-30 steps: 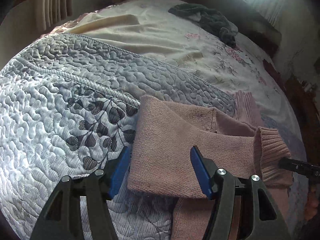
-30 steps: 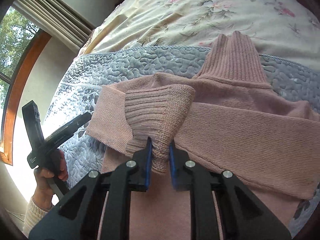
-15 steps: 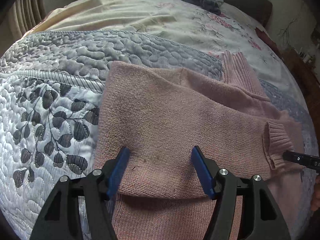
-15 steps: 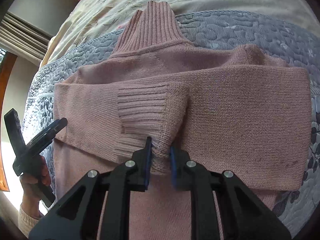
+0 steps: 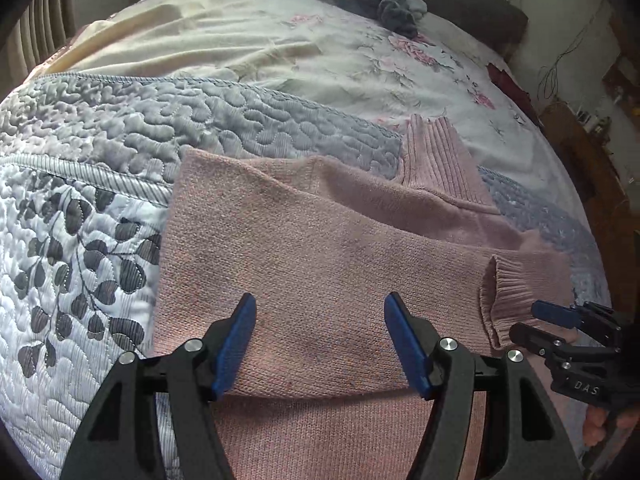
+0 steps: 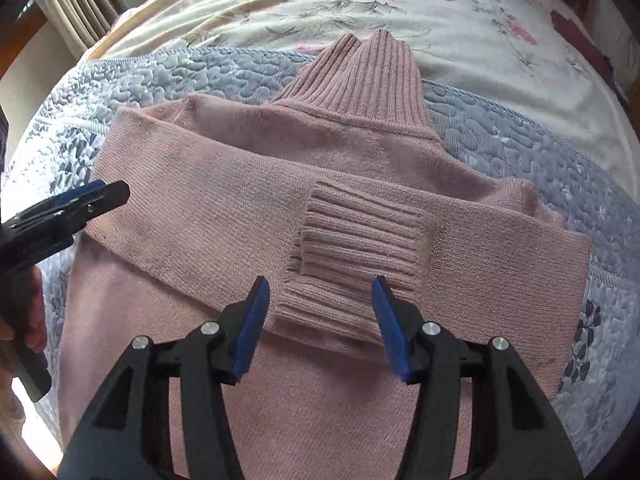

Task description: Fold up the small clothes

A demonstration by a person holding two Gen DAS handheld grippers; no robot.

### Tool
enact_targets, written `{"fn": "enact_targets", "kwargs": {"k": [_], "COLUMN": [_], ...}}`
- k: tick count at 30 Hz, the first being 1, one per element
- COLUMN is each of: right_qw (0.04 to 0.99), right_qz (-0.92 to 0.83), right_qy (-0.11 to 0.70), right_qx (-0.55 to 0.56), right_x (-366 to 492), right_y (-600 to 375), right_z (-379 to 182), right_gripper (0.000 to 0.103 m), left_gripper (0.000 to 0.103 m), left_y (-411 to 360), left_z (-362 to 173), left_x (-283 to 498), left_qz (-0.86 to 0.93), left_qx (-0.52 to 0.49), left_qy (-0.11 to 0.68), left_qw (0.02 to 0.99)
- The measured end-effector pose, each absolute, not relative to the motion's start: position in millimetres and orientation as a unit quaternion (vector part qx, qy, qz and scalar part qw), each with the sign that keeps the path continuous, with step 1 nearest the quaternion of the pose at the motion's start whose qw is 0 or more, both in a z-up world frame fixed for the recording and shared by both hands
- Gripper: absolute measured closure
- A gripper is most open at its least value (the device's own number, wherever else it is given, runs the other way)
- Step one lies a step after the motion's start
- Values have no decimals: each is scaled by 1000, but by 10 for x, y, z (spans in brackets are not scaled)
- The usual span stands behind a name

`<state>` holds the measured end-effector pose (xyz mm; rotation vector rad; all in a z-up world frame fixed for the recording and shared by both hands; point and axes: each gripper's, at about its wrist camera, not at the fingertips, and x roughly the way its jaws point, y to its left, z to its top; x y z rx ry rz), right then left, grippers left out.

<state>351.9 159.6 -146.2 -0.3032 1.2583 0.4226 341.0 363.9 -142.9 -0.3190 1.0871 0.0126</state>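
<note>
Sweater (image 6: 248,208), pink, lies flat on the bed (image 6: 500,136) in front of both tongs. Right tongs (image 6: 320,320) are wide open around the cuff (image 6: 360,248), holding nothing. Left tongs (image 5: 320,344) are wide open and empty too.

Both wrist views close above bed, facing headboard perhaps, sharing pink sweater (image 5: 320,264)

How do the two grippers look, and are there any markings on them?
Both the left gripper and the right gripper have black angular plastic arms, silver round screws and flat blue pads. White letters "DAS" show on the right gripper's body in the left wrist view.
</note>
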Motion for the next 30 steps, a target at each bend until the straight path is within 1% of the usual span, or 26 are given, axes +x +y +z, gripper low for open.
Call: {"fn": "enact_targets", "kwargs": {"k": [2,4,5,6,7,8,14,19,21,22,23,24,26,30], "right_qw": [768,768,768,768,770,770,777,785,780,778,779,779,775,761], "right_qz": [177,170,171,172,167,160,175,161,156,150,145,146,150,158], "right_qy": [592,594,594,593,592,593,601,599,606,609,609,608,609,617], "right_qx": [-168,-169,-168,-167,-170,-171,-63,7,26,32,38,48,76,127], "right_x": [3522,3528,3529,3529,3534,3548,3659,3730,3744,3749,3751,3742,3739,3832], "right_y": [1686,1669,1655,1632,1598,1548,1011,425,198,93,4,-87,-236,-345], "right_z": [-1636,-1717,-1720,-1709,-1693,-1676,-1407,-1206,-1231,-1258,-1279,-1299,-1340,-1444], "right_gripper": [50,51,56,69,77,90,91,89,82,81,75,62,48,48], "left_gripper": [36,36,36,36,36,36,36,36,36,36,36,36,36,36], "left_y": [3617,3622,3625,3627,3629,3627,3622,3617,3618,3616,3616,3617,3610,3583], "left_z": [-1510,-1588,-1611,-1624,-1630,-1631,-1643,-1641,-1642,-1643,-1644,-1644,-1634,-1571], "left_x": [3431,3442,3443,3445,3443,3446,3458,3455,3454,3454,3455,3455,3457,3456], "left_qz": [8,11,11,10,9,8,10,8,8,9,9,10,12,7], "left_qx": [-153,-154,-152,-150,-148,-146,-143,-139,-139,-139,-138,-137,-135,-151], "left_qy": [524,533,534,535,535,535,535,534,534,534,535,536,537,532], "left_qw": [838,832,832,832,832,832,832,834,834,834,833,833,832,833]}}
